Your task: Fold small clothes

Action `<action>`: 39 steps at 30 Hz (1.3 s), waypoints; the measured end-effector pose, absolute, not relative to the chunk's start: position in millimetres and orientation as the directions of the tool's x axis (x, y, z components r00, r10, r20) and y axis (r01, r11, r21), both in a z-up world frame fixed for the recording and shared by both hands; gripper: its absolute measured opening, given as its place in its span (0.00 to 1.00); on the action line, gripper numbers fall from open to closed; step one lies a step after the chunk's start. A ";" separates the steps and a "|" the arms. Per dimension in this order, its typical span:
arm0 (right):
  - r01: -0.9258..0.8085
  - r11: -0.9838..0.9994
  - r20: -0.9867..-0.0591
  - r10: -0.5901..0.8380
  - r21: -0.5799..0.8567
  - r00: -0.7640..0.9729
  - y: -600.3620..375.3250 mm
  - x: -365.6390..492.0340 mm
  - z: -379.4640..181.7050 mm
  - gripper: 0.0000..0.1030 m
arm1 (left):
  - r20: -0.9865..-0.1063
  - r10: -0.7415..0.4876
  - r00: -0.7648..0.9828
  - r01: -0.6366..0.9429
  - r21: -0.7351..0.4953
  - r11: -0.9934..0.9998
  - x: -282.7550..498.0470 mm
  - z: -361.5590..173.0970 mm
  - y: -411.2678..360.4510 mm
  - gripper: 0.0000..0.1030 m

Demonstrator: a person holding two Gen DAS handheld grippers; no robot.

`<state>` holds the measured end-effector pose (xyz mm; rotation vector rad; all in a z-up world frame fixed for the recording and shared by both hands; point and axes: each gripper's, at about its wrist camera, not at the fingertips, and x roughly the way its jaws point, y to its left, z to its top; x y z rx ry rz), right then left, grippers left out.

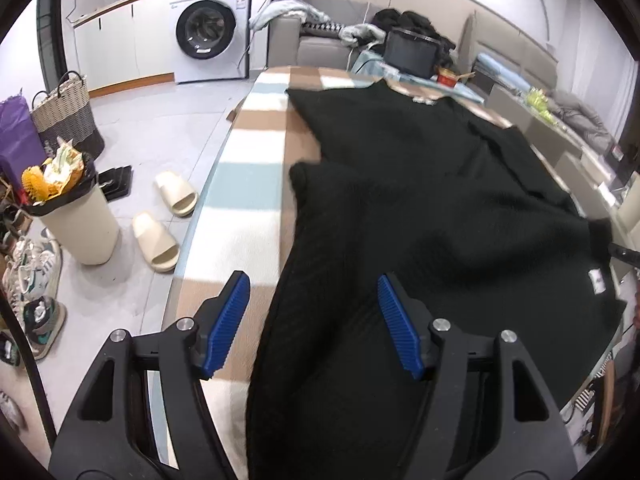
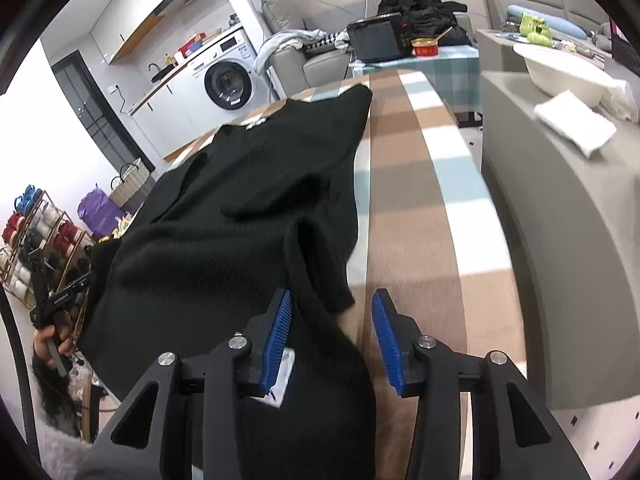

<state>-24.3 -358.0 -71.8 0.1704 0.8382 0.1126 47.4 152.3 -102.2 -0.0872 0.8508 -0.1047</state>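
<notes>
A black knitted garment [image 1: 420, 184] lies spread over a table covered with a brown, white and pale-blue checked cloth [image 1: 248, 200]. My left gripper [image 1: 312, 280] stands open over the garment's near left edge, with black fabric between its blue pads but not pinched. In the right wrist view the same garment [image 2: 248, 200] lies on the checked cloth [image 2: 416, 200]. A strip of its near right edge runs between the jaws of my right gripper [image 2: 333, 296], beside the left pad [image 2: 278, 336], and the jaws stand apart. A white label shows under that pad.
Left of the table the floor holds a full bin [image 1: 76, 216], two cream slippers [image 1: 176, 196], a woven basket [image 1: 64, 112] and shoes. A washing machine [image 1: 208, 32] stands behind. A grey cabinet [image 2: 540, 240] runs along the table's right side, bearing a white basin [image 2: 560, 68].
</notes>
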 end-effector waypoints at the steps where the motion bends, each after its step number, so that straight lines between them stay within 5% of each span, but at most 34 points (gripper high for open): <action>1: -0.039 0.981 -0.734 0.169 0.192 0.657 -356.8 -25.7 -74.3 0.42 | -0.752 -0.135 0.645 0.058 -0.127 0.990 44.6 -105.9 152.9 0.62; 7: -0.073 0.982 -0.749 0.180 0.174 0.637 -351.0 -30.1 -83.0 0.43 | -0.753 -0.161 0.638 0.084 -0.140 0.987 30.2 -113.9 146.2 0.55; 10: -0.077 0.984 -0.763 0.171 0.159 0.624 -349.5 -27.9 -88.3 0.42 | -0.753 -0.152 0.641 0.084 -0.129 0.988 27.7 -114.5 143.6 0.30; 12: -0.084 0.986 -0.770 0.164 0.142 0.617 -347.0 -26.6 -91.8 0.29 | -0.752 -0.157 0.640 0.083 -0.136 0.987 25.6 -114.1 145.0 0.09; 13: -0.090 0.987 -0.773 0.161 0.134 0.614 -345.0 -26.8 -92.6 0.13 | -0.747 -0.162 0.645 0.083 -0.142 0.986 25.3 -111.5 145.7 0.07; 14: -0.102 0.987 -0.773 0.161 0.125 0.614 -343.1 -28.5 -92.1 0.07 | -0.739 -0.166 0.653 0.083 -0.148 0.985 24.6 -109.0 147.2 0.05; 20: -0.203 0.975 -0.716 0.206 0.092 0.667 -329.8 -56.9 -66.4 0.05 | -0.675 -0.209 0.707 0.095 -0.203 0.975 16.1 -80.1 157.0 0.04; 29: -0.143 0.971 -0.495 0.220 0.189 0.840 -344.6 -51.8 -21.1 0.04 | -0.572 -0.224 0.789 0.087 -0.258 0.962 39.5 -37.1 169.1 0.04; 36: 0.031 0.981 -0.551 0.080 0.190 0.831 -352.3 18.0 -34.0 0.05 | -0.643 -0.178 0.745 0.013 -0.251 0.968 110.1 -57.7 166.6 0.05; 39: 0.077 0.981 -0.609 0.047 0.176 0.792 -354.7 40.8 -46.8 0.16 | -0.683 -0.155 0.713 -0.004 -0.225 0.974 122.6 -69.9 161.1 0.11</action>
